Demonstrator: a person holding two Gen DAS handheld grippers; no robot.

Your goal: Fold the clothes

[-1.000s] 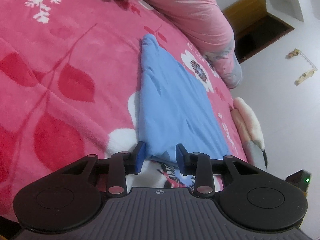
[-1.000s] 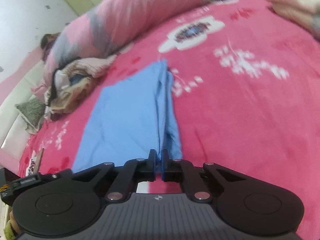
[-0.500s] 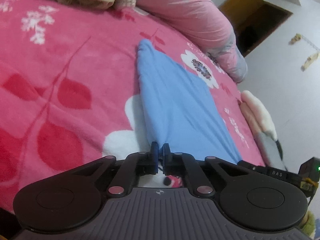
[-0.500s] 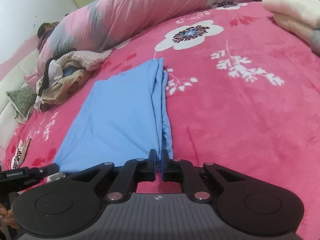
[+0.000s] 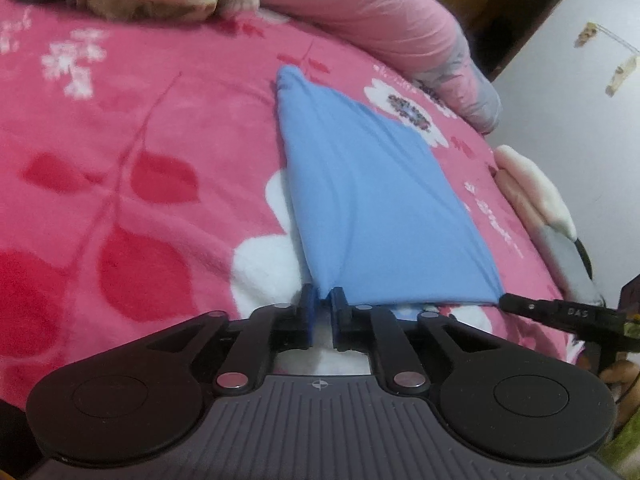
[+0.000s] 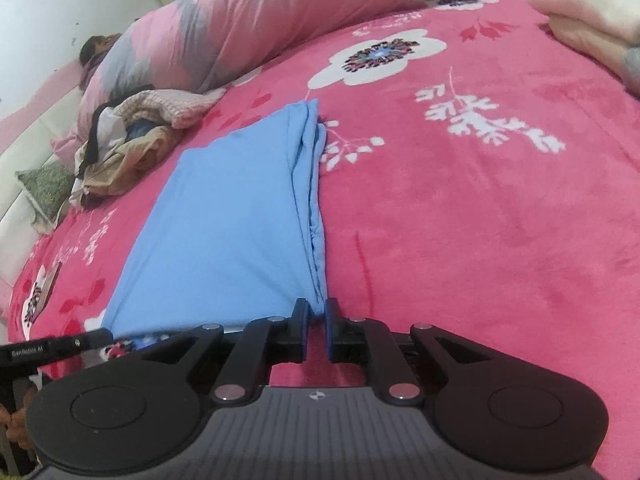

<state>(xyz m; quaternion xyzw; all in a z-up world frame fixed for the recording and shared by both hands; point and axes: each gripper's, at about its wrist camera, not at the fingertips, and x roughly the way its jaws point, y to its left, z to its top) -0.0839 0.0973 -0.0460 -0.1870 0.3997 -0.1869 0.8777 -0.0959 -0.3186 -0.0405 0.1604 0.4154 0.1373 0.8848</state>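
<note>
The pink floral blanket (image 6: 480, 220) is covering the whole bed and is bearing the work. A rolled pink duvet (image 6: 260, 20) is lying along the far side, a heap of unfolded clothes (image 6: 132, 136) is sitting near the garment's far corner, and a cream folded item (image 6: 580, 12) is resting well apart at the bed's edge.

The blue garment (image 6: 224, 220), already doubled lengthwise, is lying flat mid-bed, its near edge toward both grippers. The left gripper (image 5: 323, 300) is pinching one near corner; its jaws have just been easing slightly apart, with cloth between them, pads touching. The right gripper (image 6: 315, 310) is clamping the other near corner, jaws nearly closed on the layered edge.

Judged step: the cross fold is beginning. The next move is calling for both corners rising together, travelling toward the far edge, kept level and taut.

Open blanket is lying beyond and beside the garment; only the heap is crowding the far corner.
</note>
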